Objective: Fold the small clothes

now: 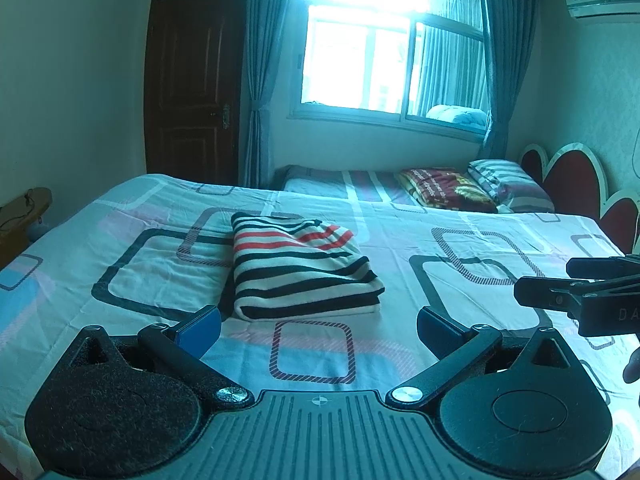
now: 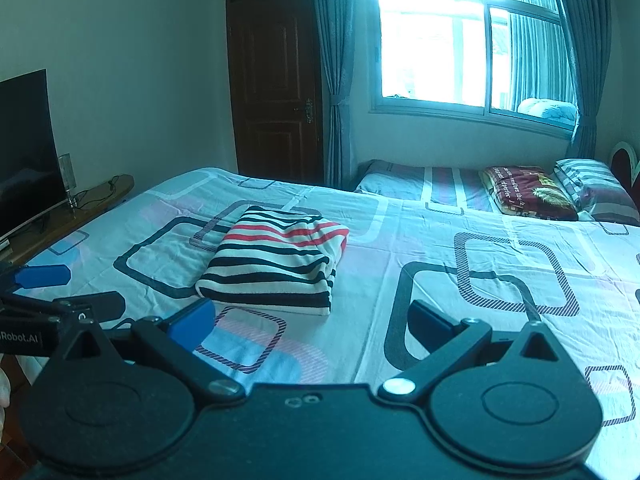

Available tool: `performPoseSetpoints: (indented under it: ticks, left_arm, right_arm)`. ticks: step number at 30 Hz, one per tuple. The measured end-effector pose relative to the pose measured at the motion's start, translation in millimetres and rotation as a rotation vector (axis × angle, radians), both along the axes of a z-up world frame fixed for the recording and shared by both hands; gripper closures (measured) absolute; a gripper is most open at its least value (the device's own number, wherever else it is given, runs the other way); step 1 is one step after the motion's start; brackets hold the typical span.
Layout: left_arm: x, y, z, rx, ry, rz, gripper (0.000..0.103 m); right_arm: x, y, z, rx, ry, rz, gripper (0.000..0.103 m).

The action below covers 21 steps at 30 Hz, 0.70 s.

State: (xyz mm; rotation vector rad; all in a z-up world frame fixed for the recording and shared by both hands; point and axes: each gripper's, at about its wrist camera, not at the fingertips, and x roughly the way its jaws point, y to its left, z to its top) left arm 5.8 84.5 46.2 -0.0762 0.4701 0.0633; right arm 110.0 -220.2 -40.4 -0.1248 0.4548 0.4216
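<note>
Bed point(image 1: 400, 240) w/ patterned sheet fills most of both views. Striped garment point(image 1: 298, 266) lies near its middle, already a squared, layered stack, so folding looks about done, prob why you hold both tools back off the cloth. Pillow point(image 1: 508, 184) and red blanket point(image 1: 448, 186) sit well apart by the headboard, TV point(image 2: 24, 152) off to the side; nothing blocks the stack. Left gripper point(image 1: 318, 326): jaws spread wide, holding nothing, just short of the stack's near edge. Right gripper point(image 2: 312, 320): same, wide apart, empty.
</note>
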Motion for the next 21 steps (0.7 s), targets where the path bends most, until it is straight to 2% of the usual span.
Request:
performPoseSetpoints:
  ticks: [21]
  left_arm:
    - [-4.1,2.1,0.9,0.004,-0.036,-0.009,0.0]
  right_arm:
    - [4.3,1.4,-3.1,-0.005,-0.003,0.008,0.001]
